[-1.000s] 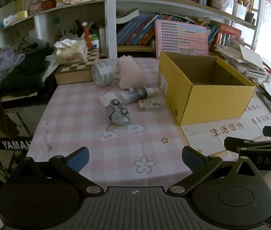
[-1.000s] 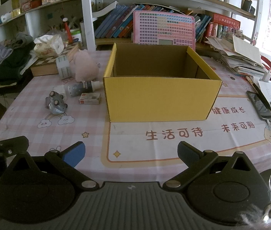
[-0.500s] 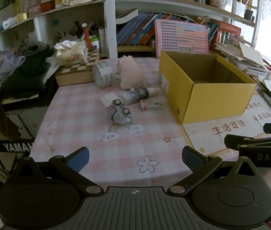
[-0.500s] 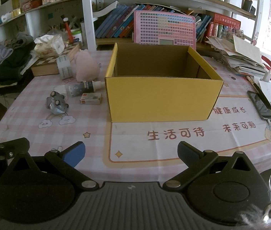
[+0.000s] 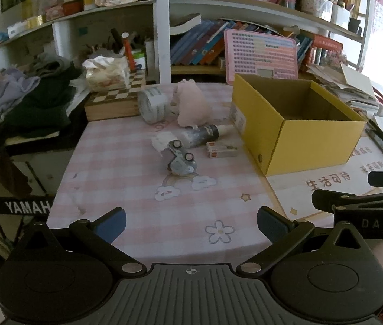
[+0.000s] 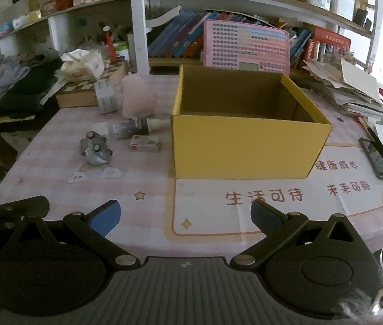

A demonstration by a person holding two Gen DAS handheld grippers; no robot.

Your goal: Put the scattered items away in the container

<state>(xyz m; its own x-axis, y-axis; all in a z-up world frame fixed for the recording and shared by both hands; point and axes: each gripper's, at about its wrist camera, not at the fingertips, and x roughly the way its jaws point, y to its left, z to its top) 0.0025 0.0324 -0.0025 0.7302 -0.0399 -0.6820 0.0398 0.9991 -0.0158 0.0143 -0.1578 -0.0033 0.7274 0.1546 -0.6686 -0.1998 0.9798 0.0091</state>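
Observation:
An open yellow cardboard box stands on the pink checked table and looks empty. Left of it lie a grey toy car, a dark bottle, a small flat pack, a pink plush and a tape roll. My left gripper is open and empty at the table's near edge. My right gripper is open and empty in front of the box.
A checkered board with a tissue pack sits at the back left. A pink tablet leans on the bookshelf behind the box. Phones and paper stacks lie at the right. Clothes pile up at the left.
Both grippers have drifted slightly back and up, so the table items look a little farther away. No object has moved.

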